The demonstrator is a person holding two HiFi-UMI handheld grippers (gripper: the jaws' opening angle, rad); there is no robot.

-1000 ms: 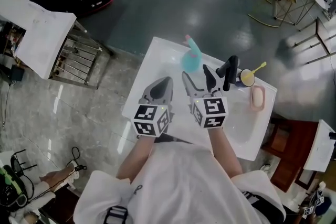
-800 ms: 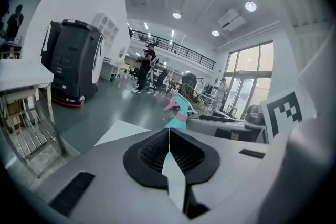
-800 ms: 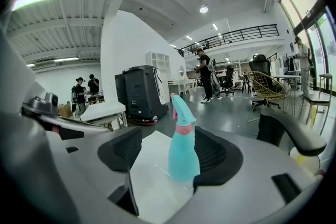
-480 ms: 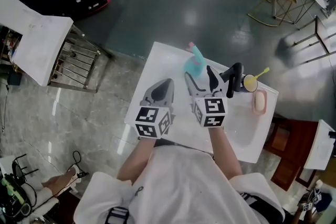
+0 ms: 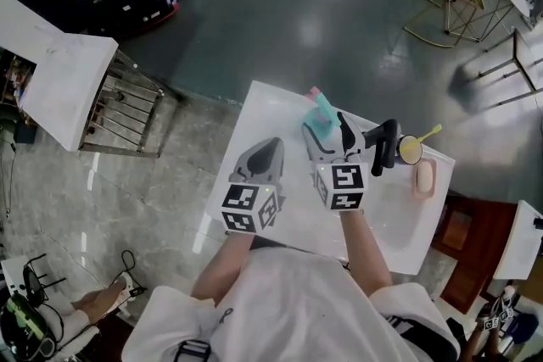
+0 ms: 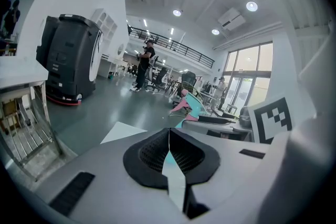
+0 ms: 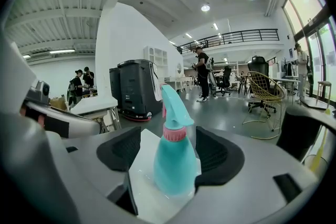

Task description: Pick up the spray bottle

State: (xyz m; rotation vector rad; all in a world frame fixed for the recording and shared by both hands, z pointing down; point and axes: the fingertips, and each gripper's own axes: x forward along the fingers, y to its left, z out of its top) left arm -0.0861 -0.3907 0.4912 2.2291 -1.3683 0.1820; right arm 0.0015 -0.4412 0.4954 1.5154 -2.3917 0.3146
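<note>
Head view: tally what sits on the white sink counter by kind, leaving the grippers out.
Spray bottle: 1
Black faucet: 1
Yellow cup: 1
Yellow stick standing in that cup: 1
Pink soap: 1
Total: 5

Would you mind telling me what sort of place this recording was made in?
Probably an open-plan lab or showroom hall: a washbasin counter stands free on a polished floor, with a mezzanine railing and a large black machine behind it.
</note>
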